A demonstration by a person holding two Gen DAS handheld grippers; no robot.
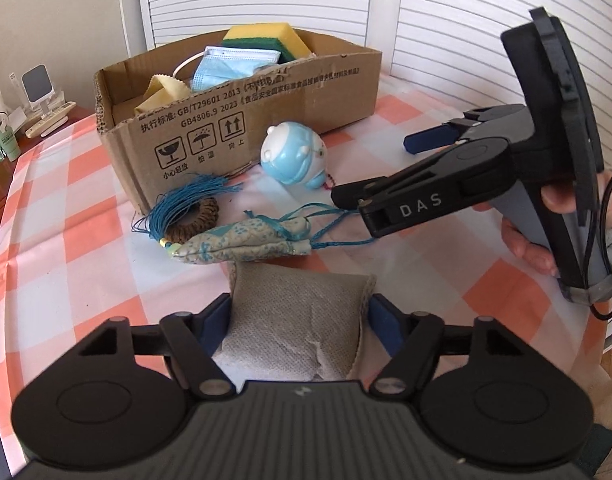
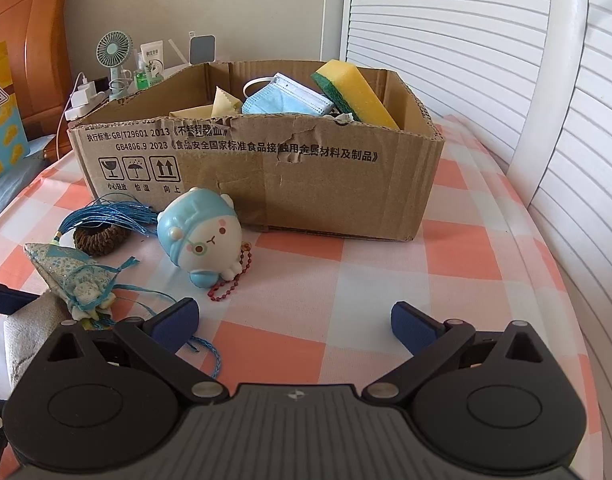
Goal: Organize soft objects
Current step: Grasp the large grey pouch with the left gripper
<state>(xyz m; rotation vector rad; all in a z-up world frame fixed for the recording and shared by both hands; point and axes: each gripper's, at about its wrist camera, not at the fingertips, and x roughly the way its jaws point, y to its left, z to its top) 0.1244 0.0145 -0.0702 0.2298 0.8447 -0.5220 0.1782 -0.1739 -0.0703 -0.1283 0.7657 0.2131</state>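
My left gripper (image 1: 299,316) is shut on a grey fabric pouch (image 1: 294,320), its blue pads pressing both sides; the pouch also shows at the left edge of the right wrist view (image 2: 30,340). My right gripper (image 2: 294,320) is open and empty above the checked cloth; in the left wrist view it (image 1: 378,178) hovers right of the toys. A blue-white squishy toy (image 2: 202,236) with a red bead chain, a blue floral sachet (image 2: 76,280) with tassel, and a brown hair ring (image 2: 102,238) lie before the cardboard box (image 2: 326,184).
The box holds a yellow-green sponge (image 2: 358,92), a blue face mask (image 2: 284,98) and a yellow cloth (image 2: 222,104). A small fan (image 2: 112,56) and bottles stand behind it. White slatted doors (image 2: 486,40) are to the right. The table edge curves at right.
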